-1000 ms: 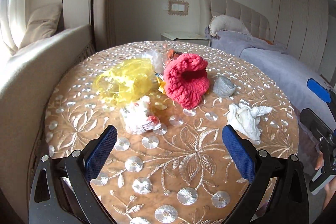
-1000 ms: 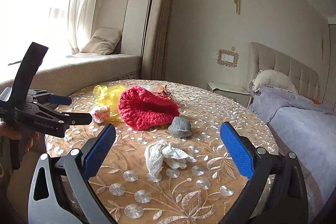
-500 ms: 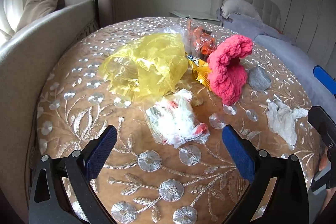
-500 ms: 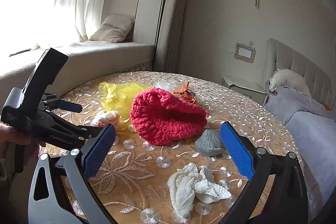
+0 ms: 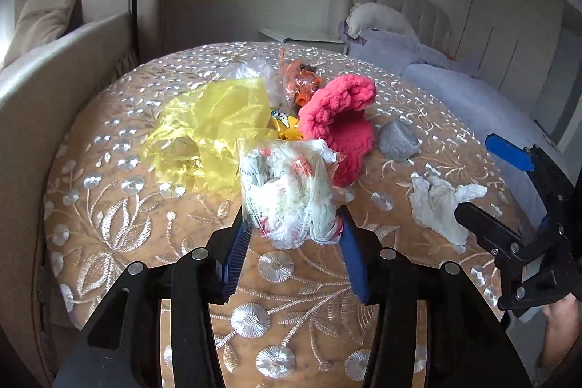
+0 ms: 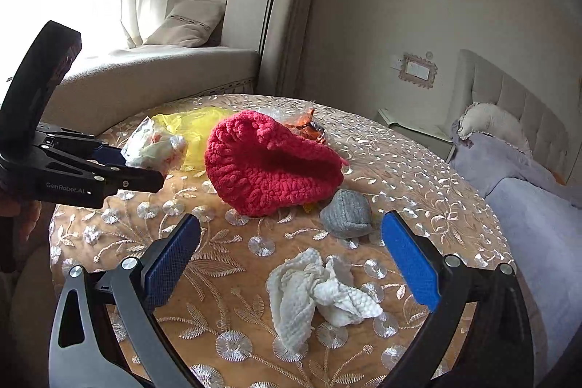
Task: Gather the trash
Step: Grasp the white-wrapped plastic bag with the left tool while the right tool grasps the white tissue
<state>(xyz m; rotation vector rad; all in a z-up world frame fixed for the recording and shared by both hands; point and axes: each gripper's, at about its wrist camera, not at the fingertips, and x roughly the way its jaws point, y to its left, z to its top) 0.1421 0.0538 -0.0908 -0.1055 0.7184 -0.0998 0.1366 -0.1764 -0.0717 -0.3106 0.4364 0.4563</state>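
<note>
A round table (image 5: 109, 206) with an embroidered cloth bears everything. Near its middle lies the red knitted hat (image 6: 269, 166). Left of the hat sits a yellow plastic bag (image 5: 211, 130). Front-left of the hat, the left gripper (image 5: 291, 235) clamps a clear bag of crumpled trash (image 5: 287, 191). Front-right of the hat, the right gripper (image 6: 291, 264) gapes wide over a white crumpled tissue (image 6: 316, 293). A grey sock ball (image 6: 345, 213) rests beside the hat.

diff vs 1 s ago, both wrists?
Left gripper advanced and closed on the clear bag of crumpled wrappers. Right gripper moved closer over the white tissue, fingers still open. Red knit hat, grey sock, yellow bag unmoved.
</note>
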